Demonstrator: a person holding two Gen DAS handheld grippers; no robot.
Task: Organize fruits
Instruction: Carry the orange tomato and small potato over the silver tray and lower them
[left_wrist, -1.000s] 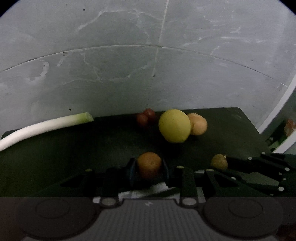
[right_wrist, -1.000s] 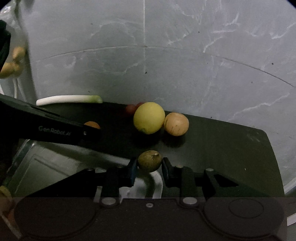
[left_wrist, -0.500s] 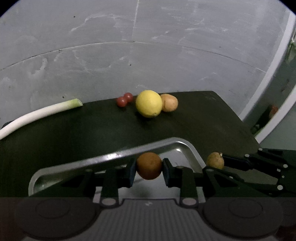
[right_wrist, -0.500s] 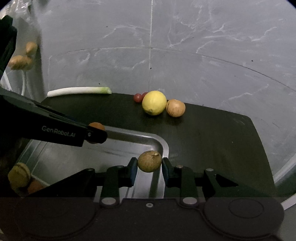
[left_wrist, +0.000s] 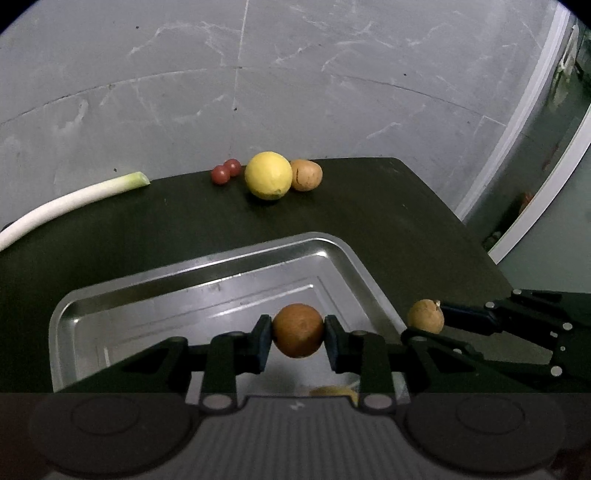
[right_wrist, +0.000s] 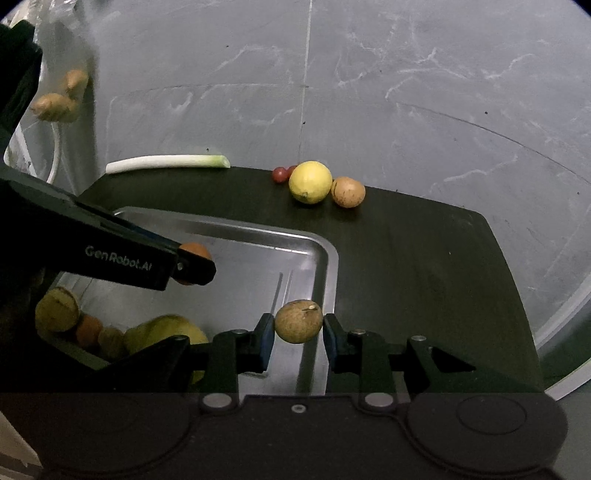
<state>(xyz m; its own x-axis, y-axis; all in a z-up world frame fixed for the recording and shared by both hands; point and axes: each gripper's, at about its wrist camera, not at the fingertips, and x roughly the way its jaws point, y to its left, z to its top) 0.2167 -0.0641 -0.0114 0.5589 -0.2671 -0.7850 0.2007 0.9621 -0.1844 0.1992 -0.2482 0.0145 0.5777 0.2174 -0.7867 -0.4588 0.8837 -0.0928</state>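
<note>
My left gripper (left_wrist: 298, 340) is shut on a small orange fruit (left_wrist: 298, 330) and hangs over the steel tray (left_wrist: 207, 258). My right gripper (right_wrist: 298, 332) is shut on a small brown-green fruit (right_wrist: 298, 320) above the tray's right rim (right_wrist: 328, 266). In the left wrist view that brown fruit (left_wrist: 425, 316) shows at the right, pinched by the right gripper (left_wrist: 428, 321). In the right wrist view the left gripper (right_wrist: 194, 263) reaches in from the left with the orange fruit (right_wrist: 195, 250). Several fruits (right_wrist: 110, 332) lie in the tray's near-left part.
At the far edge of the dark table (left_wrist: 388, 221) lie a lemon (left_wrist: 268, 175), a brown round fruit (left_wrist: 306, 174), two cherry tomatoes (left_wrist: 226, 170) and a leek (left_wrist: 70, 203). Grey tiled floor lies beyond. Ginger pieces (right_wrist: 59, 99) show at the far left.
Both grippers have pulled back from the far fruits with their fruits still held. The steel tray has come into view beneath them, and the lemon group now looks farther away.
</note>
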